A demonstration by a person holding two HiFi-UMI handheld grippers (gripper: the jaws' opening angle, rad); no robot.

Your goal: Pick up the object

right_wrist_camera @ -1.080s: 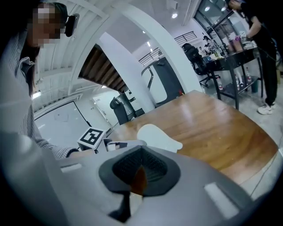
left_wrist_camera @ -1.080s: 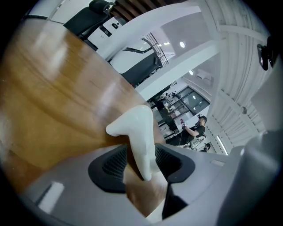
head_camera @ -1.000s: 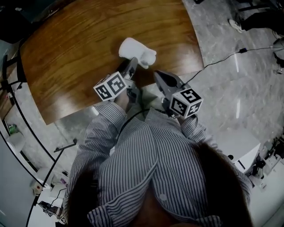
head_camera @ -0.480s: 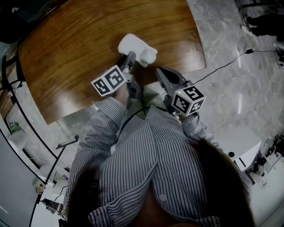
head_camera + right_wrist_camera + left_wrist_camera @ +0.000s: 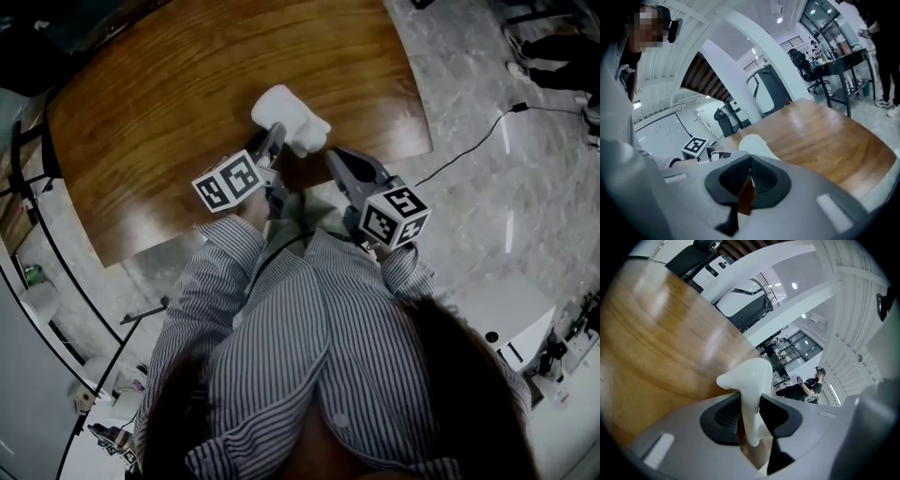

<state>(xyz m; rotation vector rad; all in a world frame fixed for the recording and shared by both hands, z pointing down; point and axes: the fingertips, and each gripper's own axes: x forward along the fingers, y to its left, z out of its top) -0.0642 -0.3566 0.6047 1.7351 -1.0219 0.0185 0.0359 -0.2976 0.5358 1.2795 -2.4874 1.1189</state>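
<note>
Your left tool (image 5: 751,413) has just been closing, and its two dark pads now press on a thin part of the white object (image 5: 289,114) from either side, so you have it clamped, not merely bracketed. The bite is on the near end of the piece; most of its bulk stands out beyond the tips, away from you.

The object rests on the wooden tabletop (image 5: 169,103), close to the edge nearest you and directly ahead of the left tool. From the head view its long axis runs from upper left to lower right, roughly across the line the left tool points along, so you hold it at the side, not end-on. It is plain white, smooth and rounded, with a fat lobe at one end and a narrower tongue where the pads sit. It looks soft enough to give under the grip, though that is my judgement. Whether it has left the wood I cannot tell.

Your right tool (image 5: 750,176) is closed with nothing in it. It sits just right of the object and apart from it, so the left hand is the nearer.
</note>
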